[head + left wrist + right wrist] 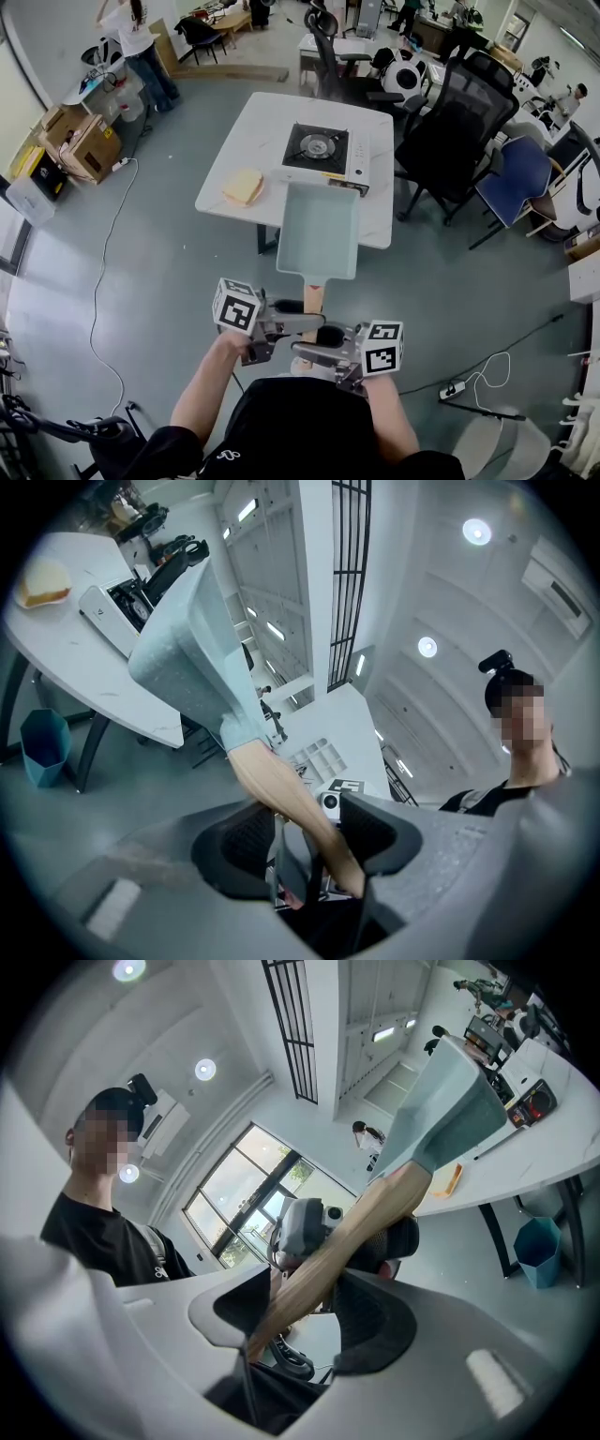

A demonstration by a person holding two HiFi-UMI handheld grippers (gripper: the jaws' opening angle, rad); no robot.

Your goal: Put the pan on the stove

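A pale green rectangular pan with a wooden handle hangs in the air just before the near edge of the white table. The portable gas stove stands on that table beyond the pan. My left gripper and right gripper meet at the handle's end from either side. In the left gripper view the handle runs down between the pads of the left gripper, with the pan above. In the right gripper view the right gripper clamps the handle below the pan.
A yellow sponge-like block lies on the table left of the stove. Black and blue office chairs crowd the table's right side. A blue bin stands under the table. Cardboard boxes and a white cable are on the floor at left.
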